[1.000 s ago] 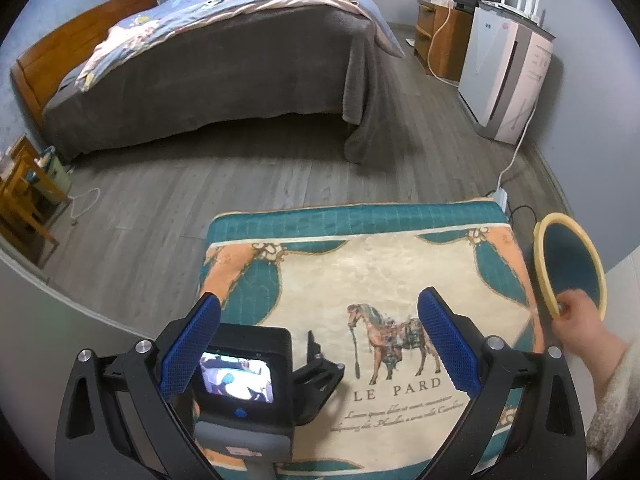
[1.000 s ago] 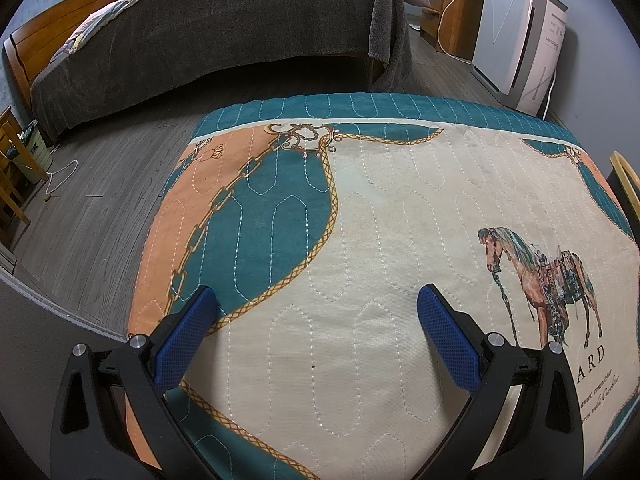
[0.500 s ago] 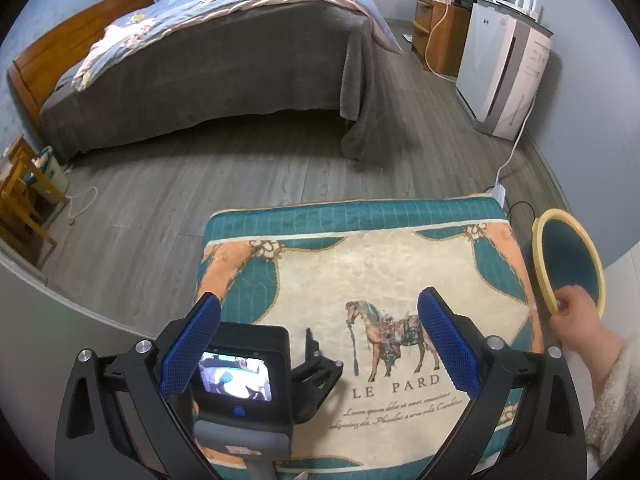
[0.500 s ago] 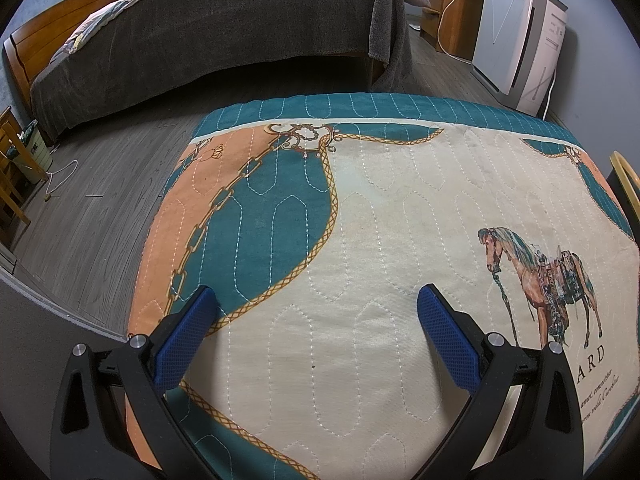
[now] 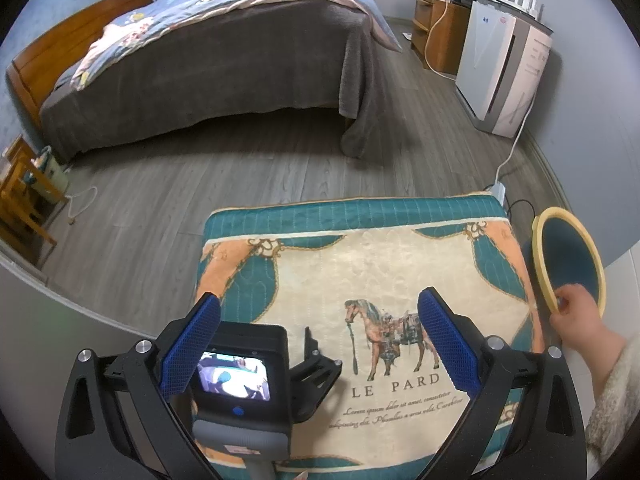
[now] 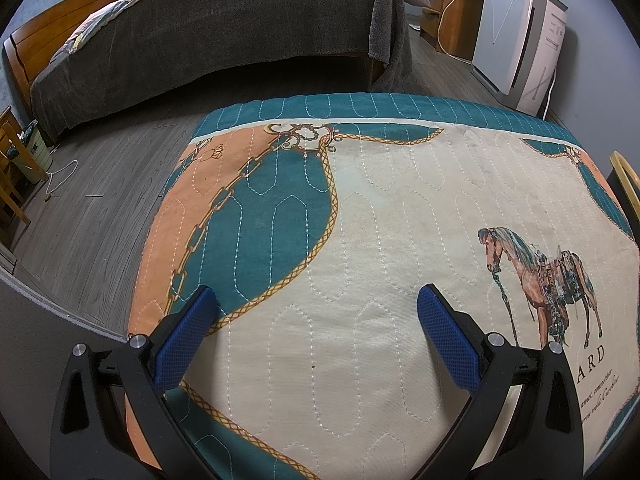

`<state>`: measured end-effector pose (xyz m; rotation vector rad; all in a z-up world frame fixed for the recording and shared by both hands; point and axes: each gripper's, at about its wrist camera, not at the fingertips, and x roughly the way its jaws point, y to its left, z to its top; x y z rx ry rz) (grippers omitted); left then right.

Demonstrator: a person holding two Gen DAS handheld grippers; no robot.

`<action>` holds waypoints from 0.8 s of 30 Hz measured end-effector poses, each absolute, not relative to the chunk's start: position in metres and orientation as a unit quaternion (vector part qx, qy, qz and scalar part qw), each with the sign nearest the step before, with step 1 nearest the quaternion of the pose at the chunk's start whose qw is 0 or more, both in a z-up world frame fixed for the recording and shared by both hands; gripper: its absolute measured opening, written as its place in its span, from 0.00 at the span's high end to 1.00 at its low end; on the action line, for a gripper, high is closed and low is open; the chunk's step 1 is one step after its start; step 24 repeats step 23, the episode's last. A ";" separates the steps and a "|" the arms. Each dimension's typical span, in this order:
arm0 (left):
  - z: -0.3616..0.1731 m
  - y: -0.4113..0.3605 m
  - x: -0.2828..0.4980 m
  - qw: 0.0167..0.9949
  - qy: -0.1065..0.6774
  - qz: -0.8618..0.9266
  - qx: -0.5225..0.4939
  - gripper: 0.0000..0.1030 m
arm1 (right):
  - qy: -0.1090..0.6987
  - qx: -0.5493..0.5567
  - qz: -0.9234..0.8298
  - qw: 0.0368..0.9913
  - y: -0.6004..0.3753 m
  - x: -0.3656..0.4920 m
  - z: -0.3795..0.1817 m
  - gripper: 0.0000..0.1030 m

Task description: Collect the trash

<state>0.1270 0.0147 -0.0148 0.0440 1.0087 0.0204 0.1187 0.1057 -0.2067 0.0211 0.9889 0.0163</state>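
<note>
A round bin [image 5: 568, 260] with a yellow rim and dark blue inside stands at the right edge of the quilted table cover [image 5: 360, 264]; a bare hand [image 5: 572, 312] grips its rim. Only its rim shows in the right wrist view [image 6: 628, 176]. My left gripper [image 5: 320, 344] is open and empty, held above the table. Below it the right gripper's body and camera screen [image 5: 236, 372] rest on the table. My right gripper [image 6: 316, 332] is open and empty, low over the cover [image 6: 360, 220]. No trash is in view.
A bed [image 5: 208, 60] with a grey cover stands across the wooden floor. A white appliance [image 5: 500, 68] and a wooden cabinet [image 5: 436, 28] stand by the right wall, with cables on the floor. A wooden stand [image 5: 20, 200] is at the left.
The left gripper has risen and pulled back a little, so the table looks smaller. The right gripper has not moved. The hand stays on the bin rim.
</note>
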 end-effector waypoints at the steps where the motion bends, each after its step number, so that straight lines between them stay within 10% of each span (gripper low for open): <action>1: -0.015 0.015 0.127 0.875 0.483 0.009 0.020 0.05 | 0.475 0.010 0.008 0.880 0.106 0.118 -0.207 0.04; 24: -0.015 0.012 0.130 0.874 0.485 -0.002 0.021 0.05 | 0.475 0.010 0.008 0.880 0.106 0.119 -0.207 0.04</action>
